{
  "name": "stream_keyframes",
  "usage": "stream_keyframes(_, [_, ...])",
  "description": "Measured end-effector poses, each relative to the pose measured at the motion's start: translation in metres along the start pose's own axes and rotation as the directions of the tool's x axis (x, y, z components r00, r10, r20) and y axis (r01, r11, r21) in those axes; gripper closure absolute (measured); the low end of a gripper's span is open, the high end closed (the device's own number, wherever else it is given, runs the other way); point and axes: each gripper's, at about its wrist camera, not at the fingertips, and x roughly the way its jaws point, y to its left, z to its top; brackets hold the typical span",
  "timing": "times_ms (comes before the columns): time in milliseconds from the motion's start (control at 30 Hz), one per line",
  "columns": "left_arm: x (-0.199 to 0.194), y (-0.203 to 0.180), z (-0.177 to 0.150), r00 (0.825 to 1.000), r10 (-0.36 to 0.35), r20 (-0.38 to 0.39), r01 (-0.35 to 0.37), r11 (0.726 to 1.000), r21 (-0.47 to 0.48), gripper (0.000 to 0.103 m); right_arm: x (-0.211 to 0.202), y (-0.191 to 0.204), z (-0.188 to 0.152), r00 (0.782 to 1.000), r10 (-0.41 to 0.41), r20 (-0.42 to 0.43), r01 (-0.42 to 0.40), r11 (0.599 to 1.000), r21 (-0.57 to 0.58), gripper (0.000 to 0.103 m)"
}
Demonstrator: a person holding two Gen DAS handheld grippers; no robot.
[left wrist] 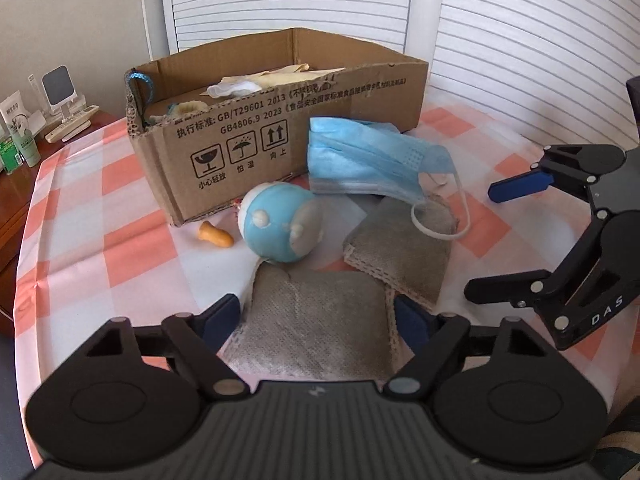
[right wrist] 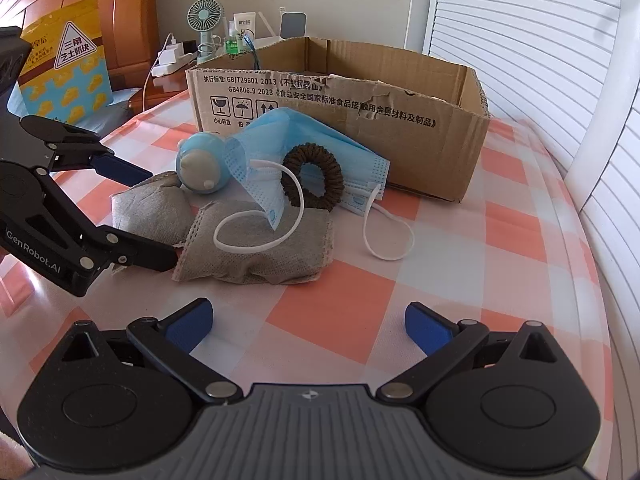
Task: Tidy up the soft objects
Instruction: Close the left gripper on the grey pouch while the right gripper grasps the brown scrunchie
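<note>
A bench under a pink-and-white checked cloth (right wrist: 360, 292) carries everything. Largest on it is an open brown cardboard box (left wrist: 256, 136) printed with black text and handling symbols, standing at the far side; pale cloth and other soft items lie inside, and a blue cord hangs at its left corner.

Against the box front leans a light blue pleated face mask (left wrist: 360, 156), its white ear loop (right wrist: 256, 228) trailing over the farther of two grey fabric pouches (right wrist: 264, 244). The nearer grey fabric pouch (left wrist: 316, 320) lies between the fingers of the left gripper (left wrist: 316, 316) — its jaws are spread wide, one blue pad on each side of the pouch, not yet closed on it.

A round blue-and-white soft toy (left wrist: 280, 228) rests just beside the box, touching the pouches. A dark brown knitted hair ring (right wrist: 314, 176) lies against the mask. A small orange earplug (left wrist: 214, 235) sits near the box's front corner.

The right gripper (right wrist: 308, 322) hovers over bare cloth, jaws wide apart, holding nothing.
</note>
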Motion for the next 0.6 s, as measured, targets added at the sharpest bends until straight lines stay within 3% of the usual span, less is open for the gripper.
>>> stream_keyframes(200, [-0.011,0.004,-0.004,1.0,0.028,0.006,-0.028,0.998,-0.051,0.046,-0.001,0.002,0.002,1.0,-0.007,-0.012,0.007,1.0,0.005,0.0])
stream_keyframes(367, [-0.023,0.008,-0.014,0.997,0.076,0.002,-0.076,0.993,-0.088,0.049,-0.005,0.008,0.004,1.0,-0.017,-0.018,0.016,0.999,-0.028,0.0])
stream_keyframes(600, [-0.033,0.018,-0.024,0.993,0.118,-0.008,-0.118,0.983,-0.142,0.049,-0.019,0.015,0.02,0.999,0.003,0.055,0.0,0.998,-0.056,0.0])
